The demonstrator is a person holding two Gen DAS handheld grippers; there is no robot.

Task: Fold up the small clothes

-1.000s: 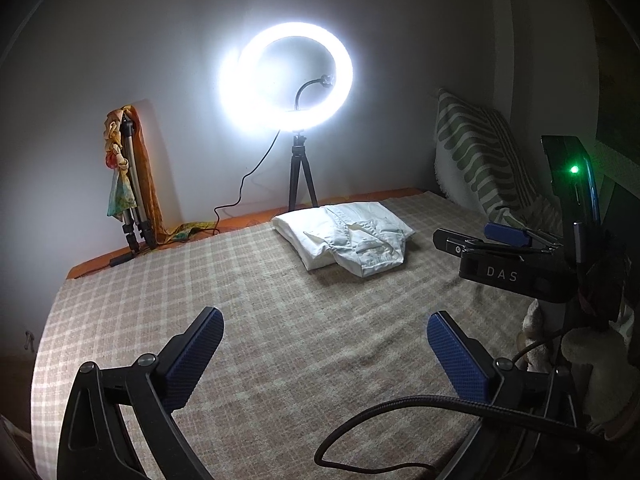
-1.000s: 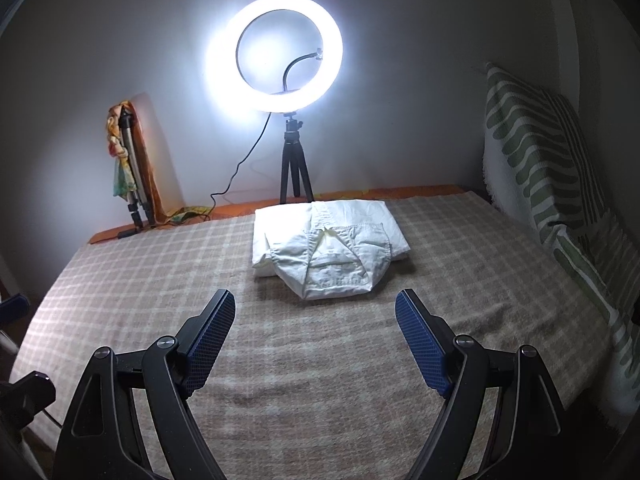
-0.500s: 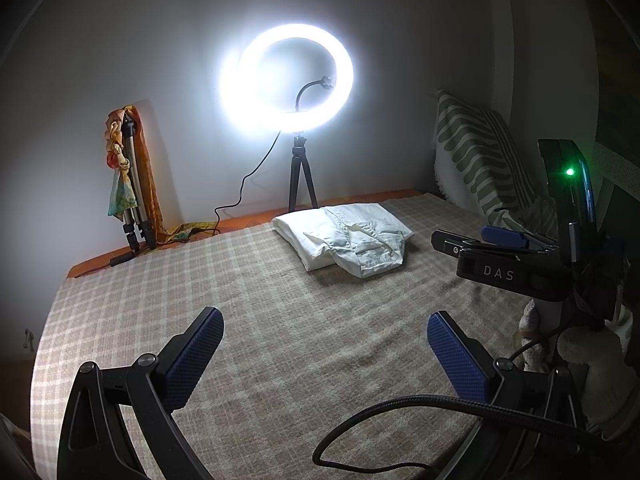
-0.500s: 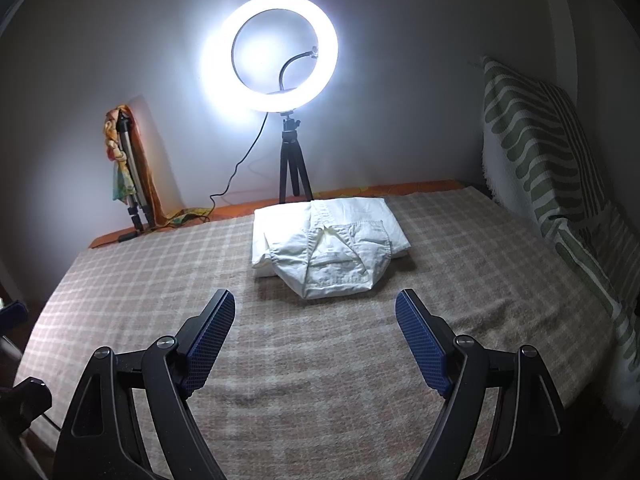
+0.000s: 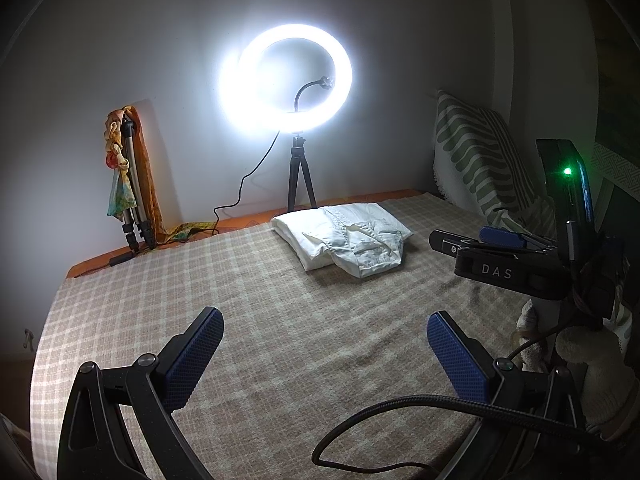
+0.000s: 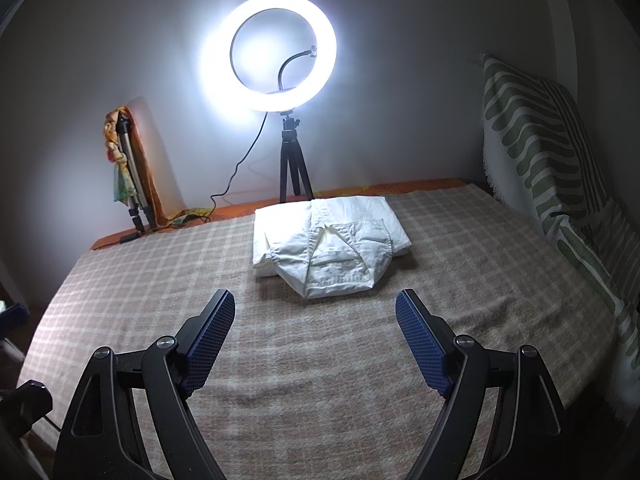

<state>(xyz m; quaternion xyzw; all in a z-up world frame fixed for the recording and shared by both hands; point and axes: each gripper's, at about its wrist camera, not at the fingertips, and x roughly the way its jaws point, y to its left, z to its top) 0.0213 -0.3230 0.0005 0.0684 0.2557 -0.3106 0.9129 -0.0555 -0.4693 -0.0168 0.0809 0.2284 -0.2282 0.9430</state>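
left gripper (image 5: 324, 344): your jaws spread, empty
right gripper (image 6: 315, 332): spread, empty
white garment (image 6: 328, 240): folded on plaid blanket (image 6: 480, 280), untouched

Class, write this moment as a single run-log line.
stage: pre-grasp | left gripper: open, empty | right gripper: open, empty | white garment: untouched on checked blanket, ahead of both

Lit ring light (image 6: 268, 52) on tripod, grey wall (image 6: 400, 80), checked bedspread (image 6: 320, 360).
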